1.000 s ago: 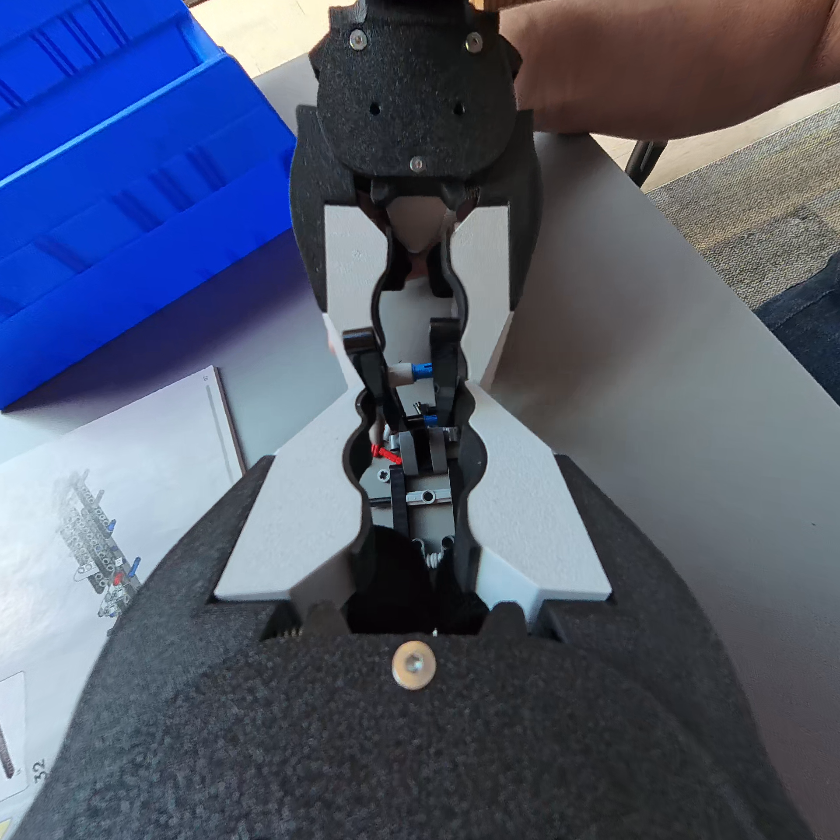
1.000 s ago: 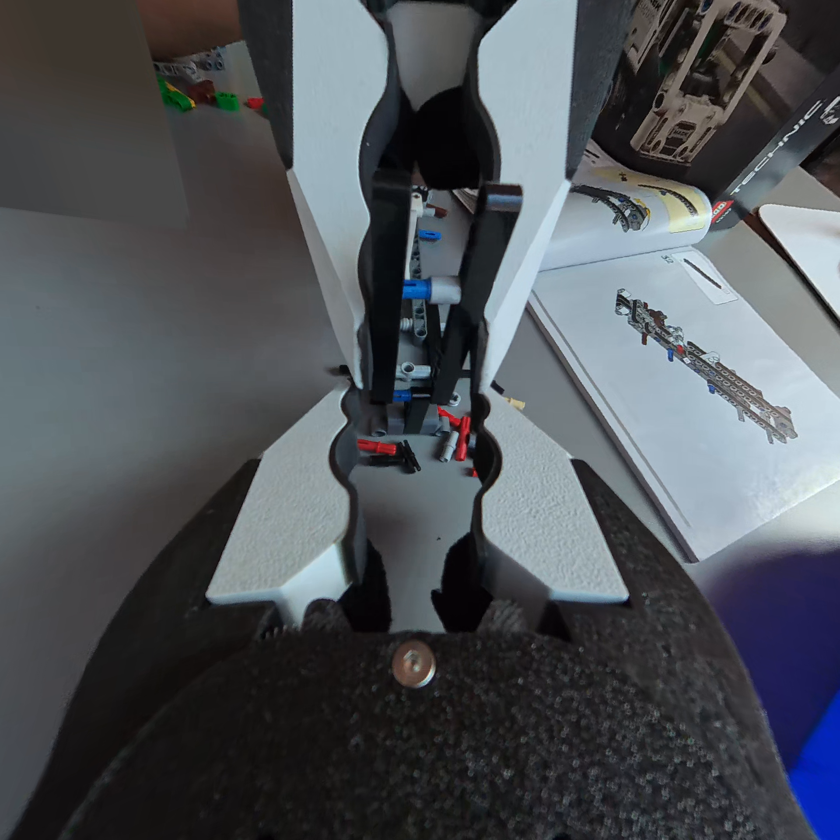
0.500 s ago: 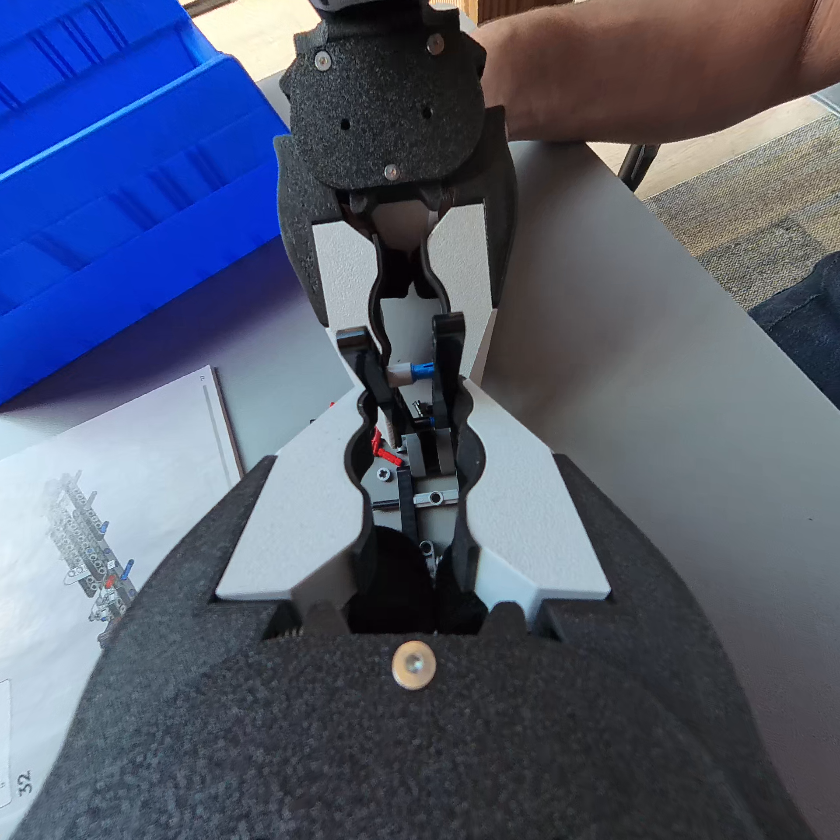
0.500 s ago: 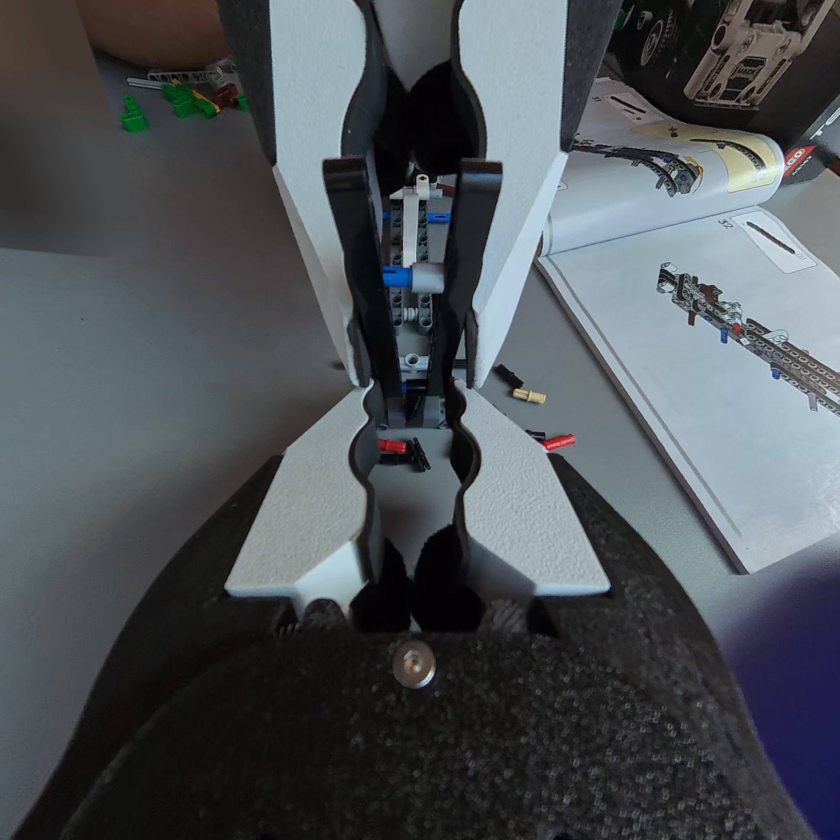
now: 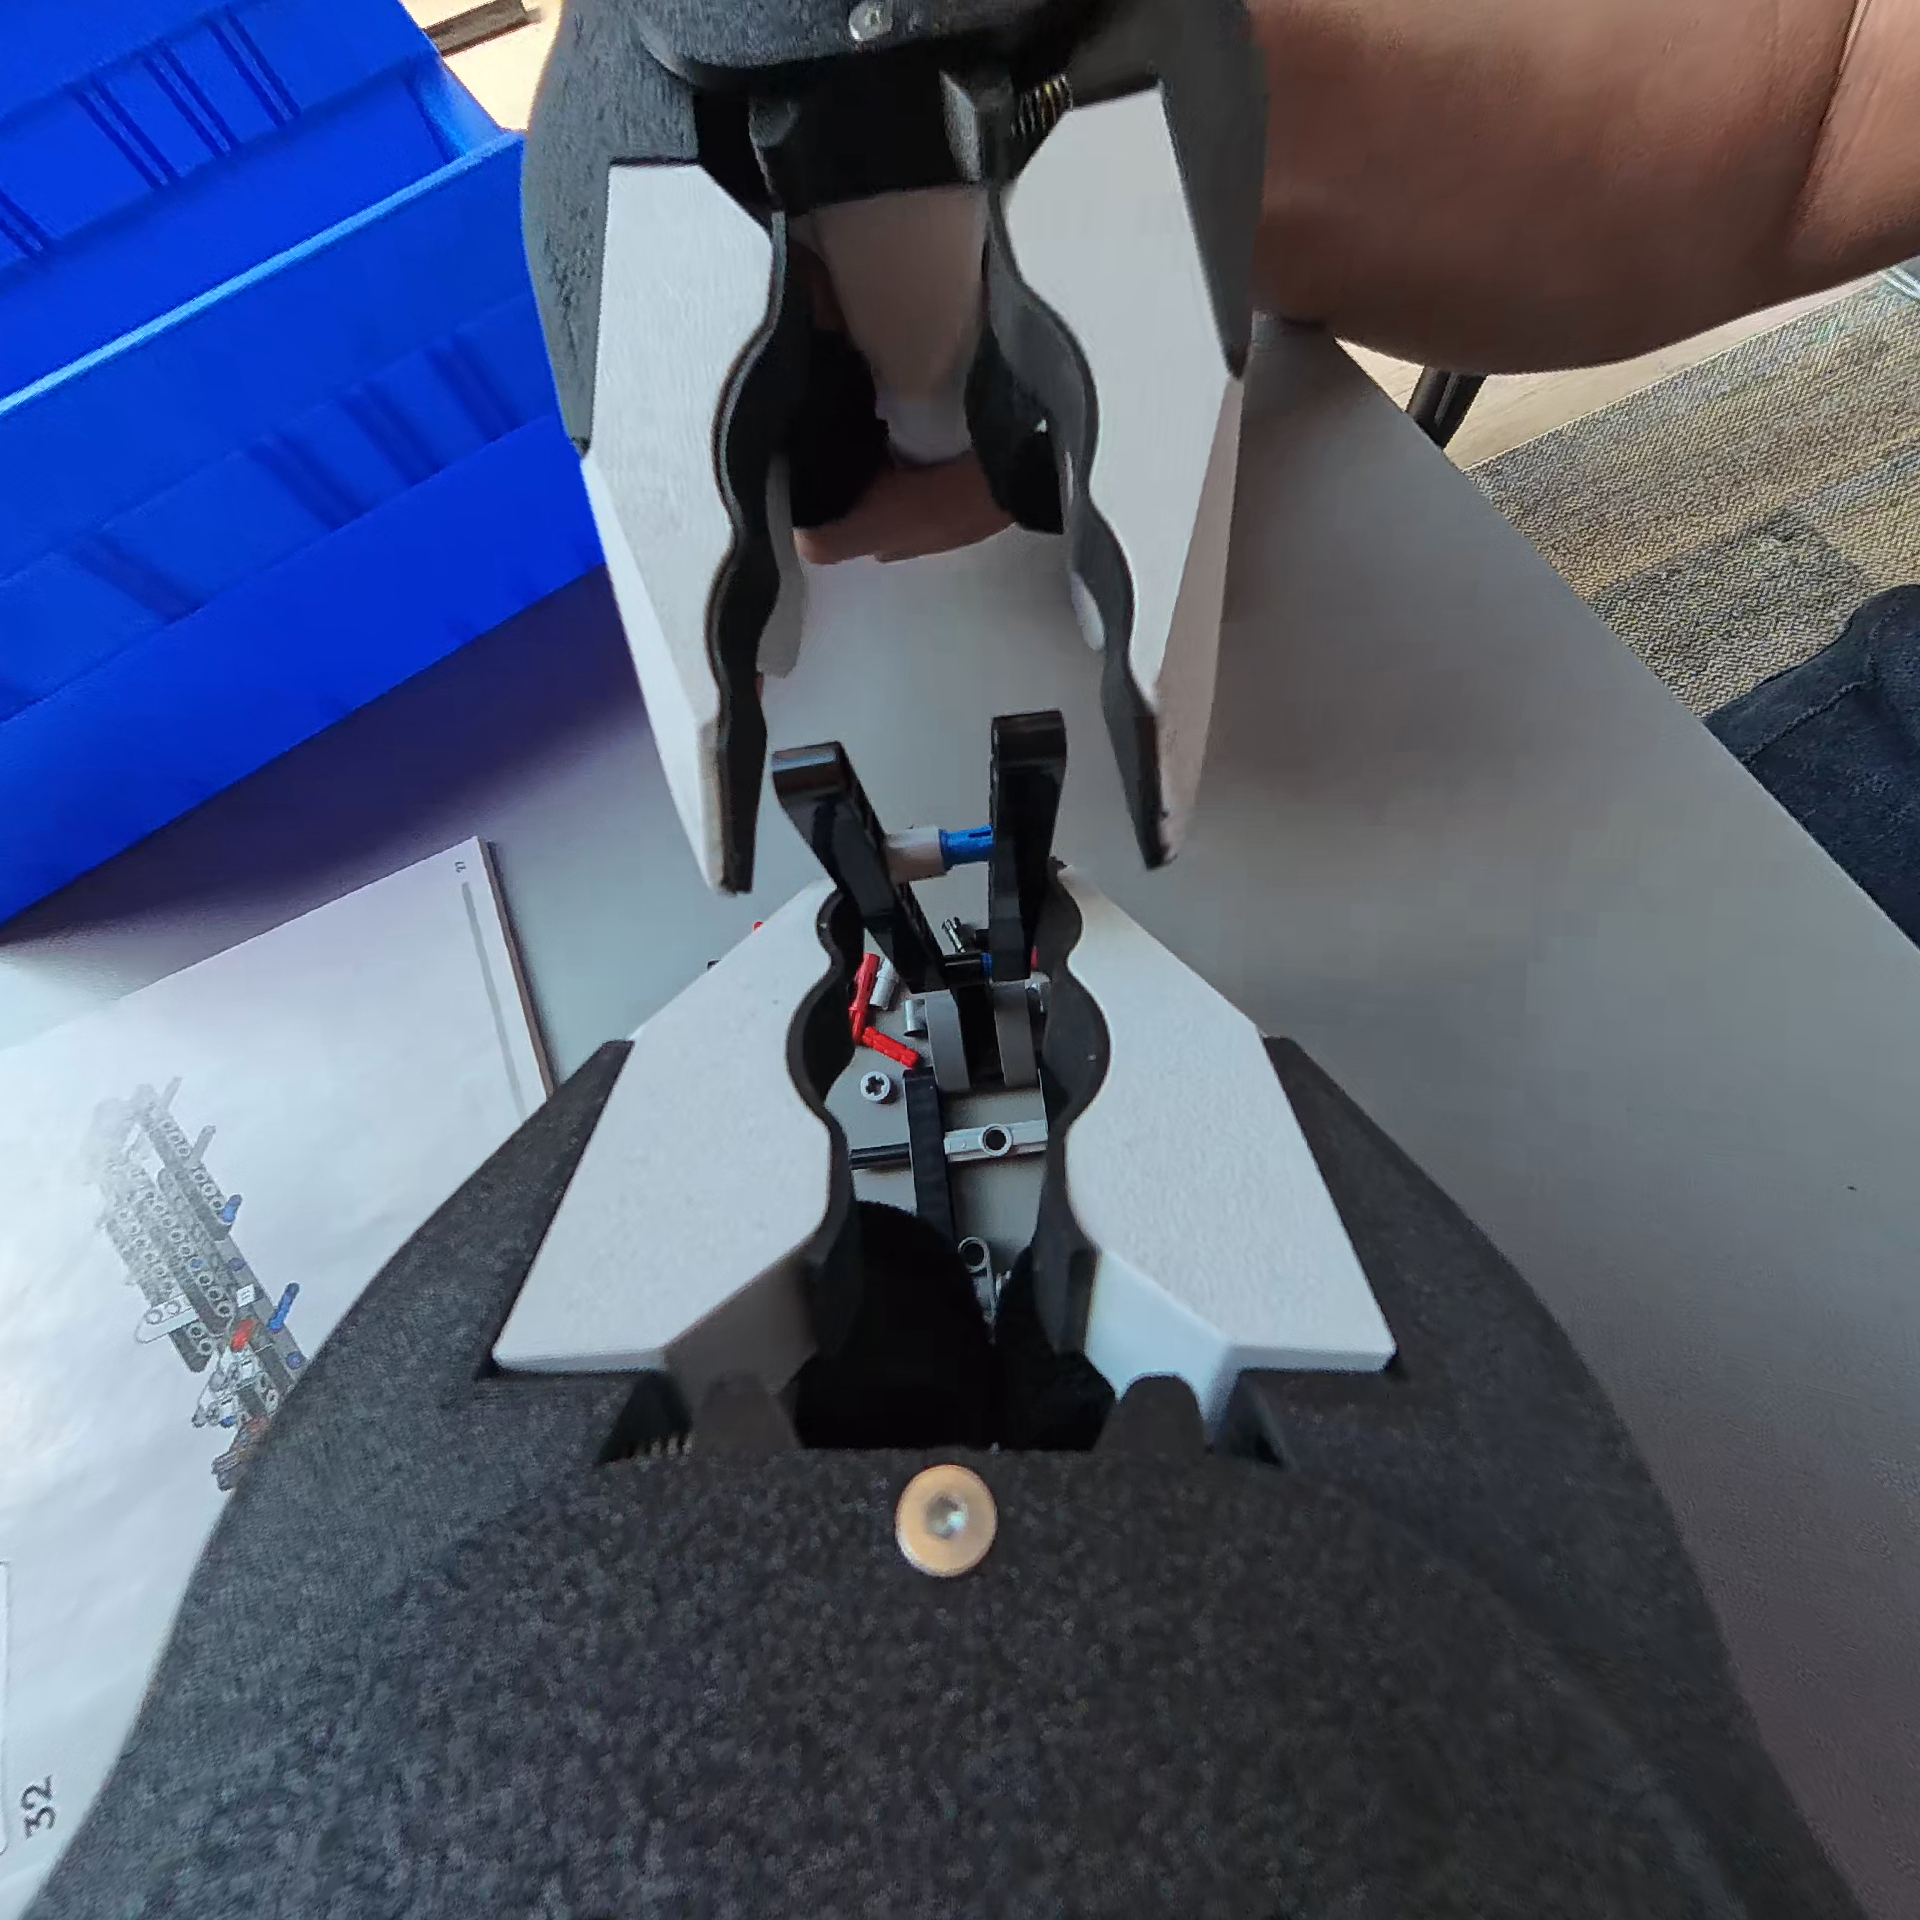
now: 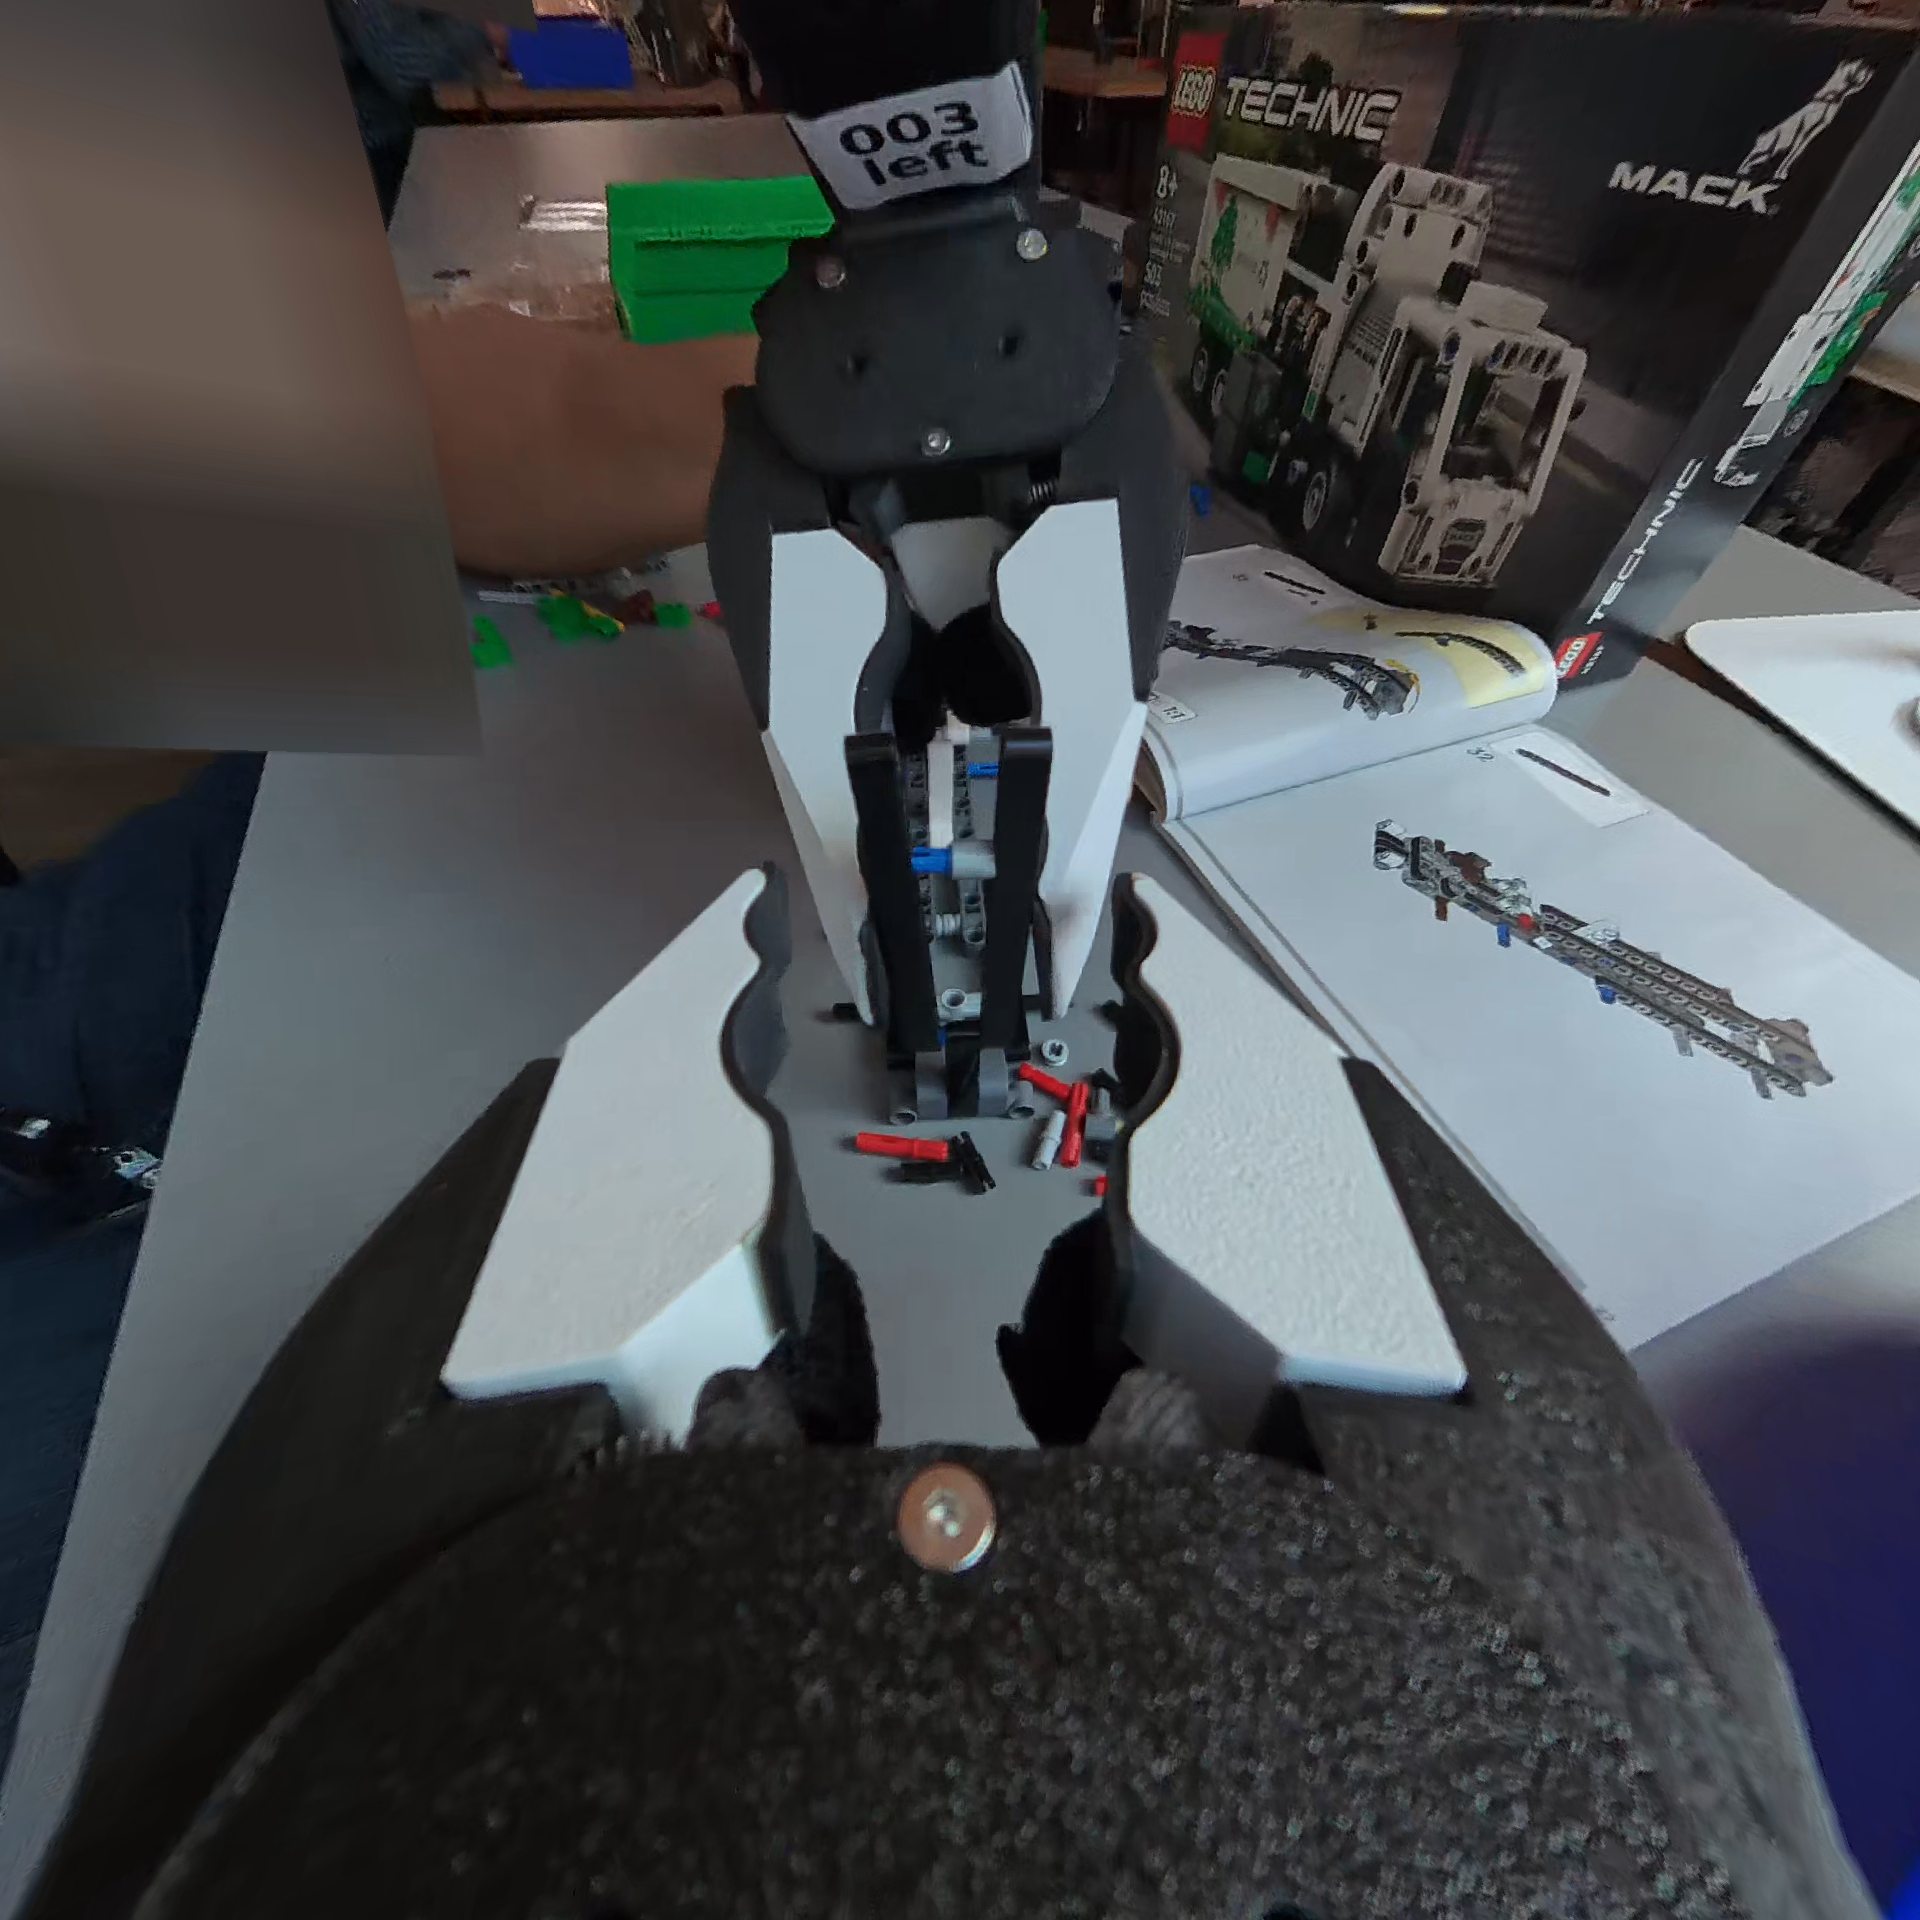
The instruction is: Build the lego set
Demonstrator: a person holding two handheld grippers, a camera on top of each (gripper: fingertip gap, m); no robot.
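The blue bin [image 5: 249,436] stood at my far left, its inside hidden from me. My left gripper [image 5: 940,997] clamped the brick assembly [image 5: 935,935] — two black beams rising from it. My right gripper [image 6: 940,935] gaped wide, just short of those beams, touching nothing. Loose red pins [image 6: 904,1146] lay on the grey table [image 5: 1455,1039] beside the open instruction booklet [image 6: 1558,935]; the boxed set [image 6: 1507,312] stood behind.

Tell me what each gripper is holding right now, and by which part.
The left gripper clamps the black-and-grey brick assembly by its sides near the base. The right gripper is open and holds nothing.
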